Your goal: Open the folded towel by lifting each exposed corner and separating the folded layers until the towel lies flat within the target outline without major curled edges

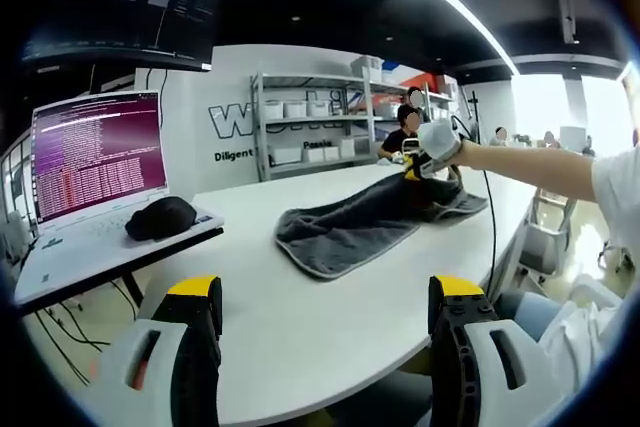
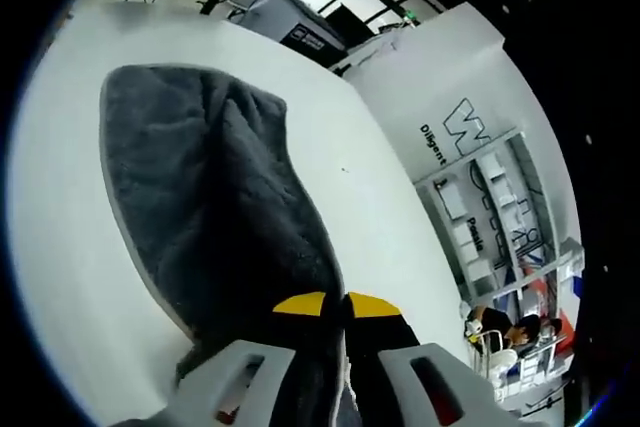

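On the far left of the left gripper view, a laptop [image 1: 95,162] with a purple screen sits on a side table, and a black mouse [image 1: 160,217] lies by it. Next comes the white desk [image 1: 300,317], with lots of bare room in front. The left gripper [image 1: 325,297] hovers low at the near edge, its jaws spread wide with nothing between them. Farther right lies the grey towel [image 1: 355,227], long and bunched up, with its near edge curling on the desk. At its far end a gloved hand [image 1: 438,145] holds the right gripper down on the cloth, so that end is hard to see.

Seen from the right gripper view, the towel [image 2: 210,207] spreads from the left and narrows toward the right gripper [image 2: 343,302]. Its jaws are pressed together, pinching the towel. The cloth under them is hidden. Bare desk [image 2: 370,217] lies to the right.
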Motion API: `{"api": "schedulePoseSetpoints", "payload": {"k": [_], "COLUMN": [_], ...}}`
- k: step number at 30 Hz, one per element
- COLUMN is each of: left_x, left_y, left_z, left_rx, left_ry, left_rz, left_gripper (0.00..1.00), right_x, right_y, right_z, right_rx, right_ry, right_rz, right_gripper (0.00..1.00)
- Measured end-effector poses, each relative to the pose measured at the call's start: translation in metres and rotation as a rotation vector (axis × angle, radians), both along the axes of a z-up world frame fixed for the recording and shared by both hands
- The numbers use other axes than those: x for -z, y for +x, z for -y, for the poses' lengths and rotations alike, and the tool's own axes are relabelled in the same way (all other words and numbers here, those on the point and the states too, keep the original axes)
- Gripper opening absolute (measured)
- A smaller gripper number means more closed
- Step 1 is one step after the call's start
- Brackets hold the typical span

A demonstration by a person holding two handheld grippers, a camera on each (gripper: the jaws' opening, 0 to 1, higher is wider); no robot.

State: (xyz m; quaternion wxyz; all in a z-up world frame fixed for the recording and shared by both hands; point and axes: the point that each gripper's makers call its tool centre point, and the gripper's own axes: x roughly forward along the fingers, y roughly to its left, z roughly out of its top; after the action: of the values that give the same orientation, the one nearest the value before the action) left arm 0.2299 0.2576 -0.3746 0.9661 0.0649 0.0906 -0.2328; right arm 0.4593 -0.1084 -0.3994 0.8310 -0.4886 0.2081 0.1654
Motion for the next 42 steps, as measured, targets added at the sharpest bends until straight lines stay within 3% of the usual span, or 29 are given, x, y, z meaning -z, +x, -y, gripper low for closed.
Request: {"api": "schedulePoseSetpoints", "payload": {"k": [6,15,26,32,42], "left_x": [0.002,0.005,0.007,0.006,0.006], "left_y": [-0.003,-0.005,-0.007,-0.009,-0.009], "left_z": [0.004,0.007,0.007,0.004,0.007], "left_rx": [0.0,-0.001,-0.003,-0.011,-0.002], "left_ry": [0.0,-0.003,-0.015,-0.027,-0.022], "left_rz": [-0.001,-0.002,-0.004,0.002,0.004], "left_gripper": [0.84,0.84,0.83,0.83,0.83], "right_x": [-0.009,-0.031,-0.048,-0.054,-0.062], "right_y": [0.013,0.064,0.095,0.1,0.102], "right_z": [0.001,0.008,0.001,-0.002,-0.005], "right_rx": [0.02,0.048,0.077,0.104,0.142], "right_ry": [-0.012,-0.038,-0.089,-0.113,-0.088], "right_rz": [0.026,0.069,0.106,0.145,0.197], "right_gripper": [0.02,0.02,0.02,0.02,0.02]}}
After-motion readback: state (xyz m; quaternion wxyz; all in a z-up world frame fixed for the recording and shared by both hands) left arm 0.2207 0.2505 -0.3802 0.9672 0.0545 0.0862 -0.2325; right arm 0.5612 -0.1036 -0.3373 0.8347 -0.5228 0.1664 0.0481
